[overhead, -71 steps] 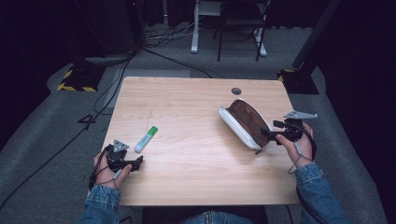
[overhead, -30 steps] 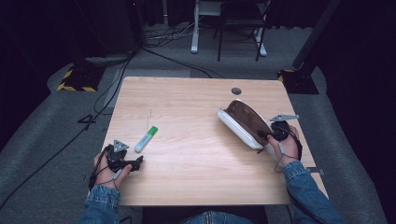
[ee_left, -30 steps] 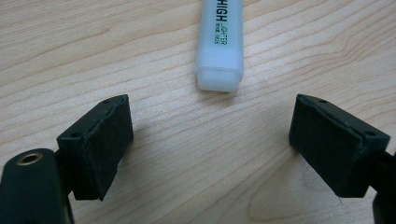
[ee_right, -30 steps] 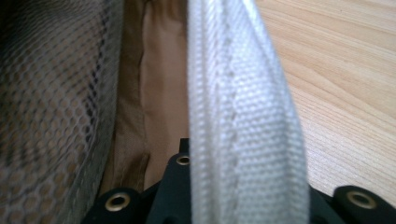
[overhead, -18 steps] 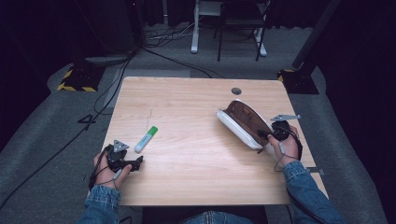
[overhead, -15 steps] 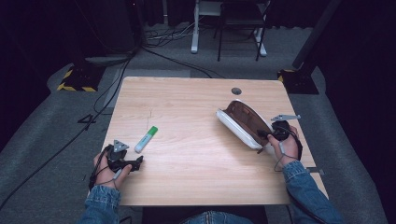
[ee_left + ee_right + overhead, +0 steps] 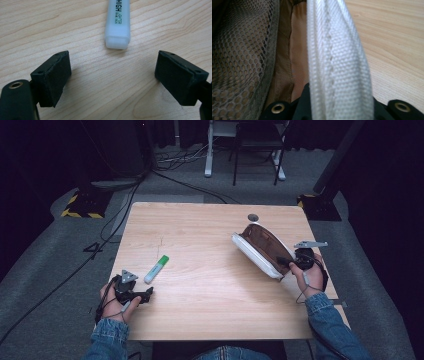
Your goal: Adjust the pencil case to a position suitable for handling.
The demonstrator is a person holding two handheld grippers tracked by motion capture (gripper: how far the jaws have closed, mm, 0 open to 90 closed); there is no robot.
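Near the table's front left edge, left gripper (image 7: 146, 293) resting on the light wooden table (image 7: 200, 235), jaws wide apart and empty, aimed at the translucent white highlighter with green cap (image 7: 156, 269) lying flat just beyond. On the right side, right gripper (image 7: 283, 262) clamped on the white woven edge of the open brown fabric pouch with mesh lining (image 7: 260, 247), tipped up on its side. Farther back, small dark round disc (image 7: 253, 217) close behind the pouch.

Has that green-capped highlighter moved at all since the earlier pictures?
No. The highlighter lies at the same spot and slant on the table, just ahead of the left gripper, which rests open near the front edge.
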